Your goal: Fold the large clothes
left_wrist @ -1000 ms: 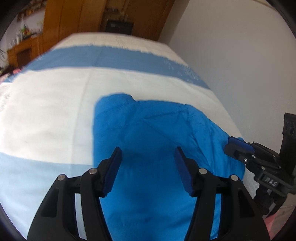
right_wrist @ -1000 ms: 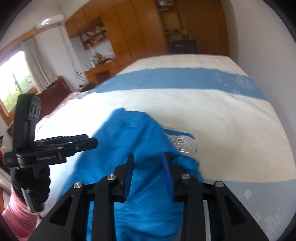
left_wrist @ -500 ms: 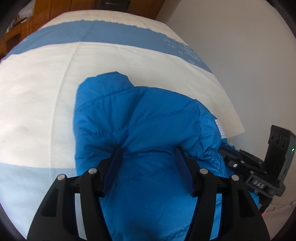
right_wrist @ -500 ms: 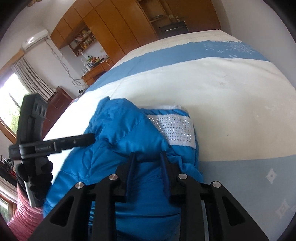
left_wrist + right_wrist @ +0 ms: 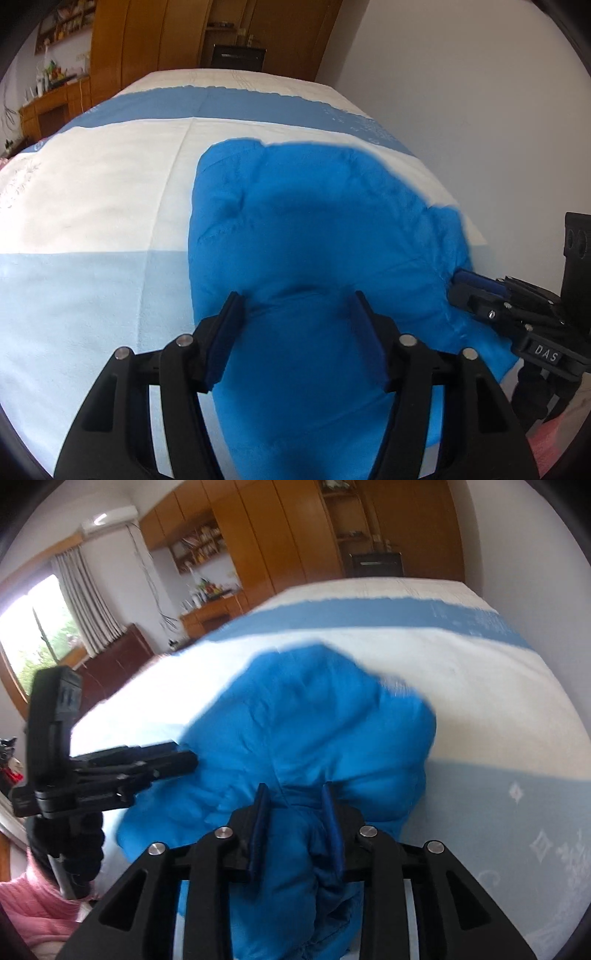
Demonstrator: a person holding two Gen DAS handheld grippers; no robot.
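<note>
in the left wrist view, our left gripper (image 5: 297,323) stands with its jaws apart, puffy fabric of the bright blue quilted jacket (image 5: 314,229) between them; its near hem is cut off below. the jacket runs lengthwise up the blue-and-white striped bedspread (image 5: 92,206), close to the bed's wall-side edge, with open bedspread to its left.

in the right wrist view, blurred, our right gripper (image 5: 295,821) is clamped on a bunched fold of the jacket (image 5: 314,731), bare bedspread (image 5: 498,720) beyond.

Jacket (image 5: 314,229) — bright blue, quilted. Bedspread (image 5: 92,192) — cream with blue and pale-blue bands, small white motifs. Grippers black with blue pads (image 5: 260,827). Sleeve (image 5: 33,912) pink.
</note>
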